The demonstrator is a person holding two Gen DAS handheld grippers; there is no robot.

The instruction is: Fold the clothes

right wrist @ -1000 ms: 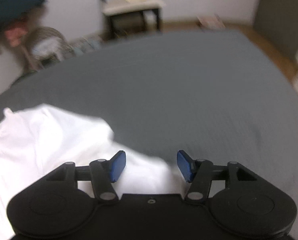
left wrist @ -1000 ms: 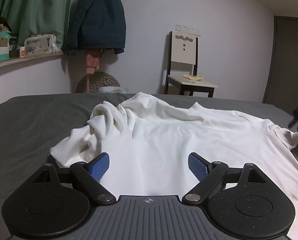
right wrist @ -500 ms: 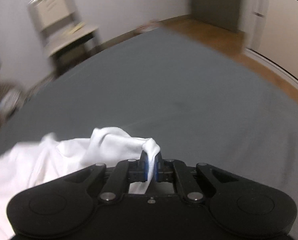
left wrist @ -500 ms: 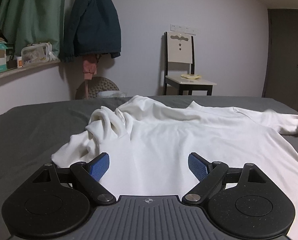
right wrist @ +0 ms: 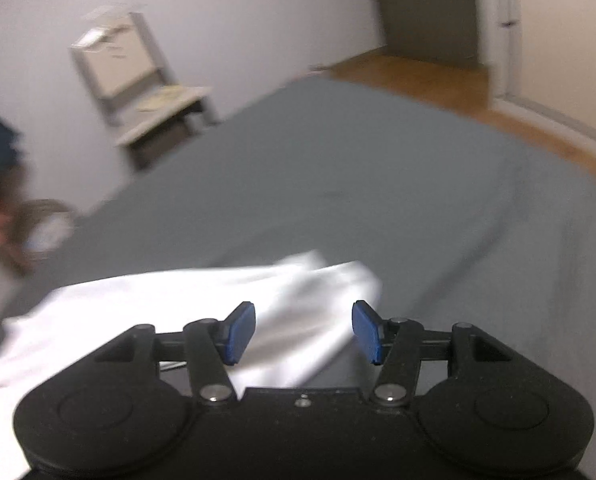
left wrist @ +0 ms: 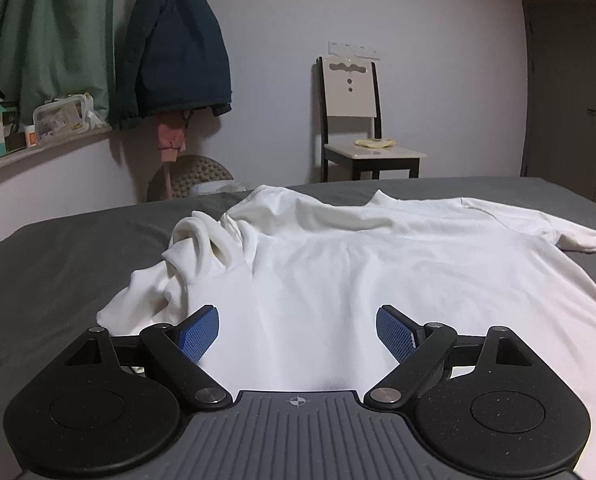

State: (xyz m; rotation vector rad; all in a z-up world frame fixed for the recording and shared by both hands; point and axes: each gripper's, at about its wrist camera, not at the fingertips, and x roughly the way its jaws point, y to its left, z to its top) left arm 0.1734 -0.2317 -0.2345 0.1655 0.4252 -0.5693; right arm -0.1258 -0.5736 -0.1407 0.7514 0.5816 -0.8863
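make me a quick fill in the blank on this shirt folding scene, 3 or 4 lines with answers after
1. The shirt spread on the bed is ____ in colour.
2. The left gripper has its jaws ____.
3. The right gripper has its jaws ____, with the sleeve end lying loose between them.
4. Against the far wall stands a ____ with a small yellow thing on its seat.

Missing words: white; open; open; chair

A home bedroom. A grey-sheeted bed (left wrist: 58, 248) fills the space ahead of the left claw; beyond it stand a chair (left wrist: 362, 128), hanging dark jacket (left wrist: 174, 48) and green curtain (left wrist: 46, 36).
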